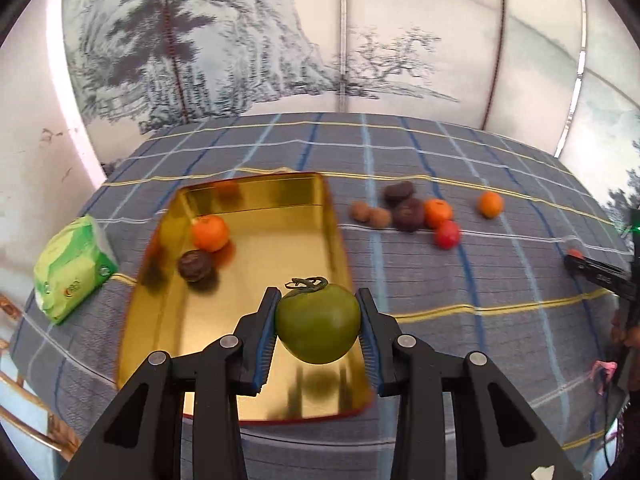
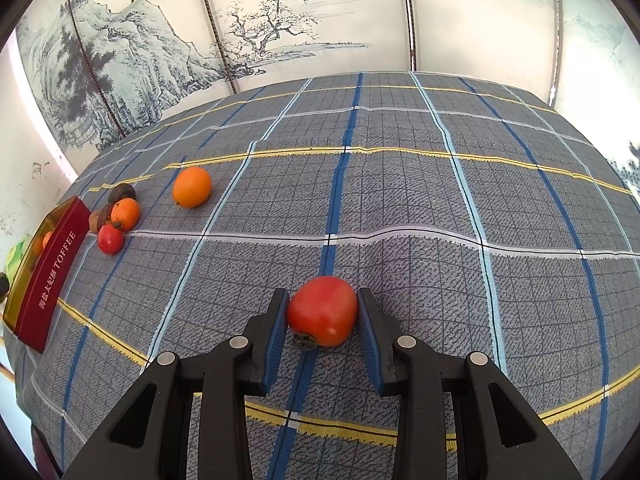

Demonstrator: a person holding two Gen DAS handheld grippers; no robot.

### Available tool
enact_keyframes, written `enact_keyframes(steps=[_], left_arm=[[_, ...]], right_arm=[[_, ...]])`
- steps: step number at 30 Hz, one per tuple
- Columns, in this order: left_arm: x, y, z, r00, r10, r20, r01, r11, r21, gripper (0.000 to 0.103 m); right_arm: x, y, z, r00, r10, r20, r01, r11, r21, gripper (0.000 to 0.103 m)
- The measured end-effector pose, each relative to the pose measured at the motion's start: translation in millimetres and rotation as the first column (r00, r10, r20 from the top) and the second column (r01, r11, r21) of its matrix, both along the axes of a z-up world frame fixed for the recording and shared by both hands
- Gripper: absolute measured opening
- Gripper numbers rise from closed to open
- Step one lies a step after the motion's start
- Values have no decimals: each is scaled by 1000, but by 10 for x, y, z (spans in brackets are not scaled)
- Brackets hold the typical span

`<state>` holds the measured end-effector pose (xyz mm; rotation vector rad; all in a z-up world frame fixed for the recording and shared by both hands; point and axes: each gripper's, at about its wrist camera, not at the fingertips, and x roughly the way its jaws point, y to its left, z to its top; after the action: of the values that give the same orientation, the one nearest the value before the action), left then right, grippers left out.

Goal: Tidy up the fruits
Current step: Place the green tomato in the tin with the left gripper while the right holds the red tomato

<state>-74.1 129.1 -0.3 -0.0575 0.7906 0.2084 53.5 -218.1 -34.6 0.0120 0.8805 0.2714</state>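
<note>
My left gripper (image 1: 318, 300) is shut on a green tomato (image 1: 318, 322), held above the near right part of a gold tin tray (image 1: 280, 224). Inside the tray lie an orange (image 1: 210, 233) and a dark round fruit (image 1: 195, 265). My right gripper (image 2: 323, 302) is shut on a red tomato (image 2: 322, 311), stem turned toward me, just over the checked cloth (image 2: 400, 208). A cluster of fruit lies right of the tray: two brown ones (image 1: 370, 214), two dark ones (image 1: 404, 204), an orange (image 1: 438, 212), a small red tomato (image 1: 448, 234). Another orange (image 1: 490, 204) sits apart.
A green tissue pack (image 1: 70, 268) lies left of the tray near the table's edge. The tray's red side wall (image 2: 52, 272) reads TOFFEE in the right wrist view. A painted folding screen (image 1: 280, 40) stands behind the table. A black device (image 1: 600, 276) shows at the right edge.
</note>
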Motion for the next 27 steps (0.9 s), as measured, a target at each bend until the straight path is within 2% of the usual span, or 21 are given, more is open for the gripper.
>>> enact_keyframes(steps=[5, 13, 19, 27], left_arm=[[9, 301, -34, 998, 57, 8, -57, 998, 17, 34], [21, 692, -188, 993, 120, -16, -120, 993, -3, 34], [19, 794, -316, 992, 127, -21, -127, 992, -2, 34], [-12, 829, -380, 995, 93, 22, -93, 996, 10, 34]], right_arm=[[6, -4, -7, 1000, 0, 1, 0, 1000, -5, 35], [13, -7, -23, 1000, 4, 2, -4, 1000, -13, 36], [16, 0, -33, 1000, 5, 3, -5, 1000, -22, 36], [21, 14, -36, 1000, 5, 5, -5, 999, -36, 36]])
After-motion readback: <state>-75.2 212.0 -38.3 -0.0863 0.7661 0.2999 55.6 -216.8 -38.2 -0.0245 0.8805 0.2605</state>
